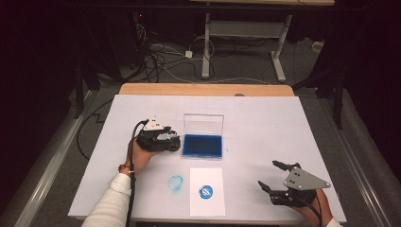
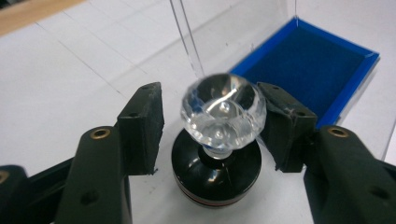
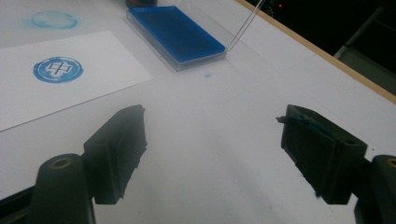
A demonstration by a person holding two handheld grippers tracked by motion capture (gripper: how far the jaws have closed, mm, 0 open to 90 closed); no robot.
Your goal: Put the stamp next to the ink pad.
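The left gripper [image 2: 210, 126], at centre-left of the high view, had its jaws parted around a stamp with a faceted clear-glass knob and a round black base [image 2: 219, 140]. One pad stood clear of the knob; the other lay just beside it, contact uncertain. The stamp stood upright on the white table sheet [image 1: 265, 137], just left of the open blue ink pad in its clear plastic case [image 1: 202, 144]. Lower in that view lay a white paper sheet [image 1: 206, 177] bearing a round blue stamped mark [image 1: 205, 191], with a faint blue ring smudge [image 1: 176, 183] on the table to its left. The right gripper [image 1: 272, 176], at lower right, stood wide open and held nothing.
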